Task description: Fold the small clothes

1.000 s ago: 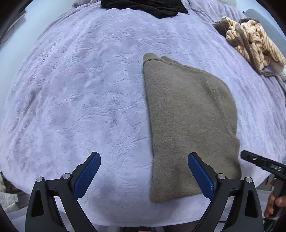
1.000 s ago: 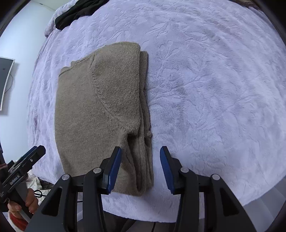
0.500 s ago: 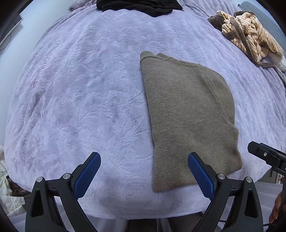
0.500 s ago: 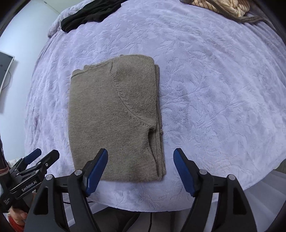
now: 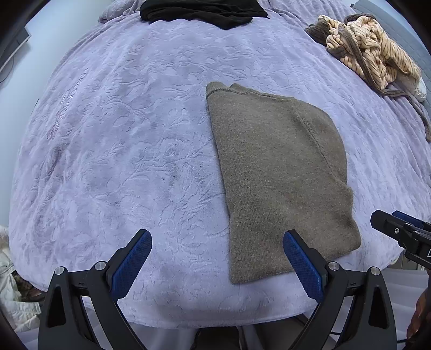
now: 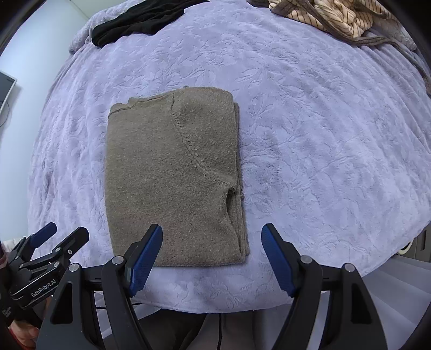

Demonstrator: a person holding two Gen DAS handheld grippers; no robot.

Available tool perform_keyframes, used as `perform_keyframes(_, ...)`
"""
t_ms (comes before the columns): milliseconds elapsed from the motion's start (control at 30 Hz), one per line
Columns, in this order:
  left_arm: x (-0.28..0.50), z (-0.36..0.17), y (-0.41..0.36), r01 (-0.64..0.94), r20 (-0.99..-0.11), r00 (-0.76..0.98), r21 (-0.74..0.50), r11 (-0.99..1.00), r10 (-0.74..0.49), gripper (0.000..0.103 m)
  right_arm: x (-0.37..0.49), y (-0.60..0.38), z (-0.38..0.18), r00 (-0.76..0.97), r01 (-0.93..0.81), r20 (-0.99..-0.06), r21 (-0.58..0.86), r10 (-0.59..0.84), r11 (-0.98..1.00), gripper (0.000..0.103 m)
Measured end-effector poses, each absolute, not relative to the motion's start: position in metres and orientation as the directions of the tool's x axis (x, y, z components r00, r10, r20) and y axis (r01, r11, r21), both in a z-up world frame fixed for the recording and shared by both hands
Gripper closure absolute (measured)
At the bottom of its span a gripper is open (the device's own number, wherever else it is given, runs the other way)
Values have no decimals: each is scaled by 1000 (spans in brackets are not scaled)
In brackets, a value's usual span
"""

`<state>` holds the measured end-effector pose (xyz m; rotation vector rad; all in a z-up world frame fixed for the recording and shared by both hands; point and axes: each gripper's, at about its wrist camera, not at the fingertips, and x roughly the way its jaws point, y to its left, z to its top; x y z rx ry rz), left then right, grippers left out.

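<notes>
A folded olive-brown knit sweater [image 5: 274, 172] lies flat on the lavender bedspread [image 5: 121, 148], near its front edge. My left gripper [image 5: 215, 237] hovers open above the spread just left of the sweater, its right pad over the sweater's lower left corner. In the right wrist view the sweater [image 6: 167, 175] forms a neat rectangle with layered edges along its right side. My right gripper [image 6: 212, 228] is open wide above its lower right corner, with nothing between the pads. Each gripper shows at the edge of the other's view: the left gripper [image 6: 64, 231] and the right gripper [image 5: 390, 220].
A black garment [image 5: 199, 12] lies at the far end of the bed. A crumpled cream striped garment [image 5: 369, 51] with brown trim sits at the far right. The bedspread's front edge [image 6: 215, 304] drops off just below the sweater. A person's fingers [image 5: 420, 317] show at the lower right.
My right gripper's jaws have spread wide and it has lifted away from the sweater's right edge, so the sweater looks smaller. The left gripper has barely moved and stays open.
</notes>
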<state>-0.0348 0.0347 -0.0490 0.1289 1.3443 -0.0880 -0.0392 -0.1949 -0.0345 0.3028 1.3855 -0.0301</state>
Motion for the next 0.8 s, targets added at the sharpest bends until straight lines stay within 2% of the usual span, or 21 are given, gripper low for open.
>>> perform_keyframes(800, -44, -39, 45, 158, -969, 245, 49, 986, 9, 5, -44, -163, -18, 223, 131, -975, 43, 13, 990, 22)
